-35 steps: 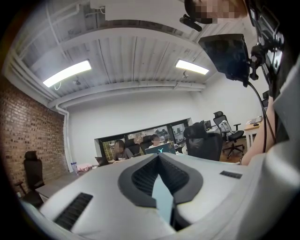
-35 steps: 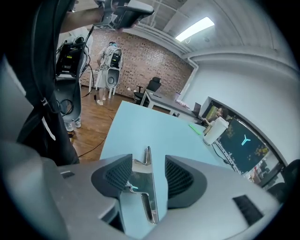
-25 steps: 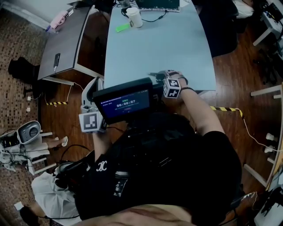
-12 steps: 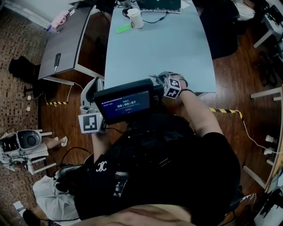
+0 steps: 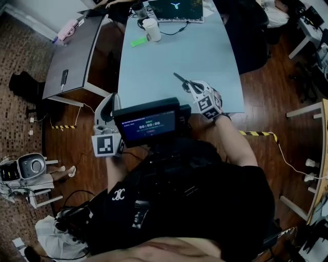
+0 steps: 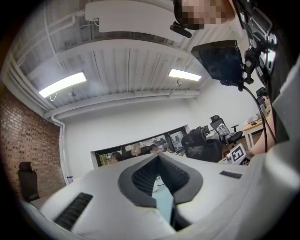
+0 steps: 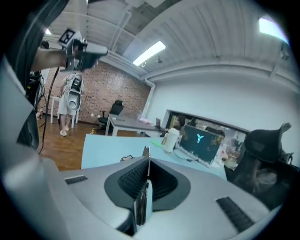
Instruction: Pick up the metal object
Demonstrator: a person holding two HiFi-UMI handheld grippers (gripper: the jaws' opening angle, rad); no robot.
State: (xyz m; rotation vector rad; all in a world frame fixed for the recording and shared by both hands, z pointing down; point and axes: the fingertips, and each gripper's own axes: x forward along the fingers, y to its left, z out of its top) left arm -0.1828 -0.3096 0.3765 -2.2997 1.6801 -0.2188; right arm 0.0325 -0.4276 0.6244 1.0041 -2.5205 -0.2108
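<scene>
The metal object (image 5: pixel 180 80) is a thin dark strip. In the head view it sticks out from my right gripper (image 5: pixel 188 86), above the near part of the light blue table (image 5: pixel 169 56). In the right gripper view the right gripper (image 7: pixel 146 157) is shut on the metal object (image 7: pixel 142 199), whose narrow edge rises a little past the pads. My left gripper (image 5: pixel 113 98) is held off the table's left corner, pointing upward. In the left gripper view that gripper (image 6: pixel 158 157) has its tips together and nothing between them.
A white cup (image 5: pixel 152 29), a green item (image 5: pixel 137 41) and a laptop (image 5: pixel 179 9) sit at the table's far end. A grey side desk (image 5: pixel 77 48) stands to the left. A small black screen (image 5: pixel 148 123) hangs in front of the person's chest.
The right gripper has shut on the metal object at the table's near edge and moved it up and farther over the table. The left gripper has barely moved.
</scene>
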